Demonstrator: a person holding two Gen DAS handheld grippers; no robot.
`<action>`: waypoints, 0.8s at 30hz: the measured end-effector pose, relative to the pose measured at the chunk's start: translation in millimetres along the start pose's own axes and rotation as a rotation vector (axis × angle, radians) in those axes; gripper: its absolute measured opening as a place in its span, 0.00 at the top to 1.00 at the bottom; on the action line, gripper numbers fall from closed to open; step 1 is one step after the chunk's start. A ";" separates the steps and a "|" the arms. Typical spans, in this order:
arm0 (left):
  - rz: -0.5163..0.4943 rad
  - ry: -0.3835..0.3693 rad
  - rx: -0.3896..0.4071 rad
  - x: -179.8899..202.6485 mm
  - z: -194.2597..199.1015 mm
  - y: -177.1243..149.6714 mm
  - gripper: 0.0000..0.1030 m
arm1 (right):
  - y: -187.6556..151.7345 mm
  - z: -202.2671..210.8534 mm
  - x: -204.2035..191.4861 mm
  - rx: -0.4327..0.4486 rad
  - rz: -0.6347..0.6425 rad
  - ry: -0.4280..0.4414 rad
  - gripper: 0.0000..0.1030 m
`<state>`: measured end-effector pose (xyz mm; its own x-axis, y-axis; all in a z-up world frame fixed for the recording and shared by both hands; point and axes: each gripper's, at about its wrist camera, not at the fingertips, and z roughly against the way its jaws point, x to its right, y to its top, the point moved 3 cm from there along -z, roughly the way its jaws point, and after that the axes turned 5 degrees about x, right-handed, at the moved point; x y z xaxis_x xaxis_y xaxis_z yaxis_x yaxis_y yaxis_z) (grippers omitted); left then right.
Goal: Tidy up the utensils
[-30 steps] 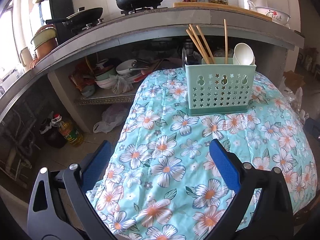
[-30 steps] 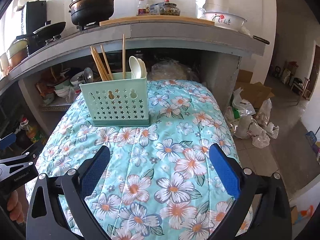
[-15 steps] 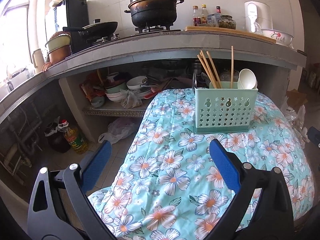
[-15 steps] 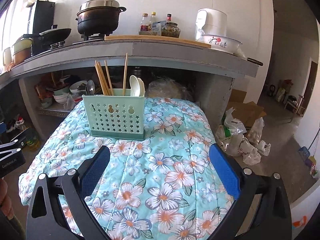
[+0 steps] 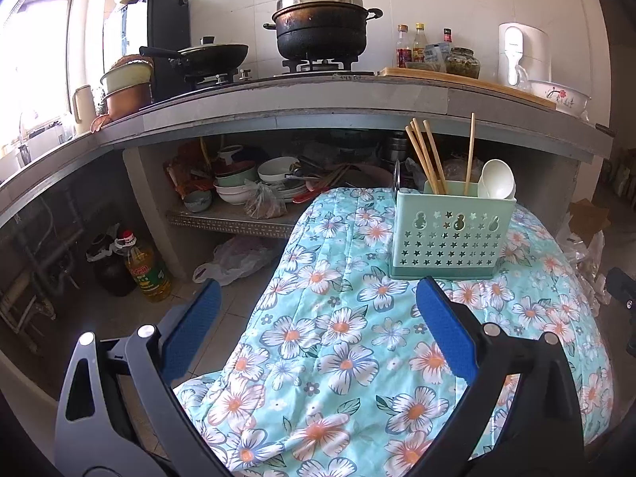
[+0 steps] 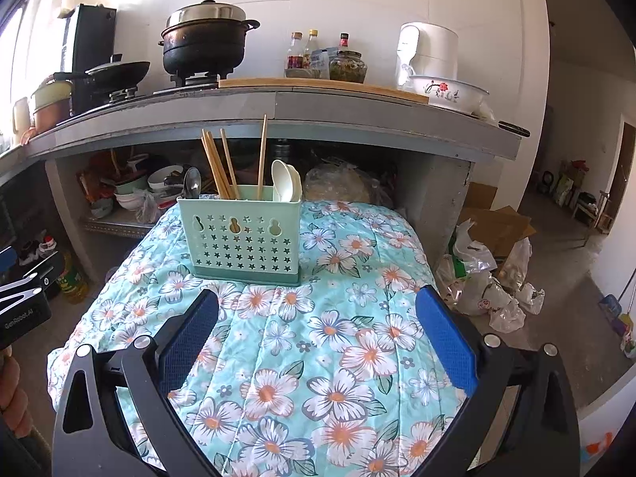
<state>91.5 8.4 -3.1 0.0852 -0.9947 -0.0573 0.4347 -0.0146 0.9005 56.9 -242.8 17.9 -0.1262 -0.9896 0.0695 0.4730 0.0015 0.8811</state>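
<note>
A mint-green utensil caddy (image 5: 451,236) (image 6: 242,234) with star cut-outs stands upright on the floral quilt (image 5: 357,342) (image 6: 318,338). Wooden chopsticks (image 5: 423,157) (image 6: 216,165), white spoons (image 5: 497,179) (image 6: 284,181) and a metal spoon (image 6: 192,183) stick up out of it. My left gripper (image 5: 318,310) hangs open near the quilt's front left, well short of the caddy. My right gripper (image 6: 318,314) is open too, held back over the quilt's front, with nothing between its blue pads.
Behind the caddy runs a concrete counter (image 6: 278,107) with a black pot (image 6: 204,41), wok, bottles and a flowered basin (image 6: 449,89). A shelf of bowls (image 5: 254,183) sits beneath it. An oil bottle (image 5: 145,266) stands on the floor at left, plastic bags (image 6: 485,278) at right.
Both grippers have drawn back and tilted up, so the caddy looks smaller and more of the counter and wall shows. Both stay open. The caddy has not moved.
</note>
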 end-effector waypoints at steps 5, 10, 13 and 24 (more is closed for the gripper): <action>0.003 -0.004 -0.007 0.1 0.5 -0.4 0.08 | 1.2 1.2 1.2 0.006 -0.005 0.000 0.06; 0.001 -0.006 -0.010 0.0 -0.5 -0.6 0.08 | 1.4 1.0 2.6 0.003 -0.008 -0.004 0.06; -0.001 -0.007 -0.010 0.5 0.1 -0.5 0.08 | 1.8 1.3 2.7 0.006 -0.008 -0.003 0.06; -0.004 -0.010 -0.017 3.3 -1.0 -1.3 0.08 | 2.4 2.3 2.7 0.009 -0.009 -0.003 0.06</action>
<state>92.1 5.3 -4.8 0.0742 -0.9956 -0.0566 0.4497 -0.0173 0.8930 55.6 -245.1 21.3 -0.1329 -0.9891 0.0634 0.4638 -0.0056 0.8859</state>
